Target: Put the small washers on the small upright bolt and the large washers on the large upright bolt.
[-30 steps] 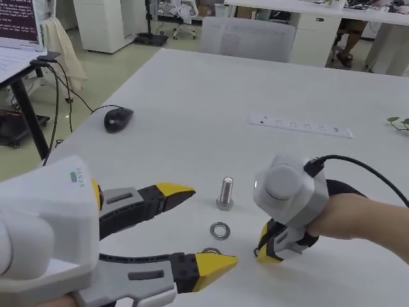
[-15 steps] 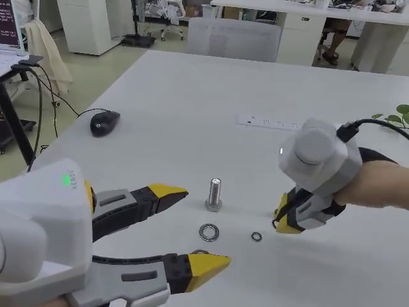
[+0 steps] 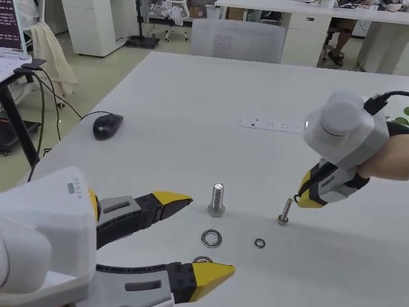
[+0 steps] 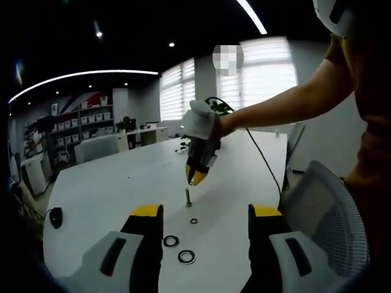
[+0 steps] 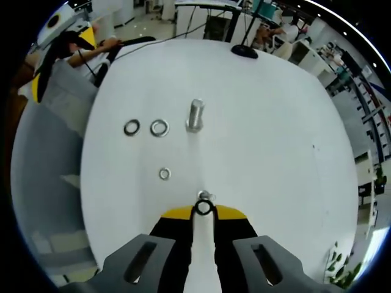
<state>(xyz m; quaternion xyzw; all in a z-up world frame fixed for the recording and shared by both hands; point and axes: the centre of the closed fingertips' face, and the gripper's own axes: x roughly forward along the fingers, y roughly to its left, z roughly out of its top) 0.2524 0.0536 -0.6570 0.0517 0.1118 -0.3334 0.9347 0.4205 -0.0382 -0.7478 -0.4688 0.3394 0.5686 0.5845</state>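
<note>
while the right jaws hang by the small bolt, three washers lie loose on the table.
on the white table the left gripper sits at the near left, jaws spread wide and empty. the right gripper, at the right, has its jaws drawn to a narrow slit. the large bolt stands on its head mid-table, and two large washers lie flat just near of it, the nearer one partly behind a left jaw. the small bolt stands to the right, just below and left of the right tips. a small washer seems pinched by its rim between those tips, and a second small washer lies flat between the large washers and the small bolt. the washers look thin, stiff, light and slick on the smooth top, so they are best gripped across opposite rim edges. the free-standing bolts would likely topple at a nudge.
</note>
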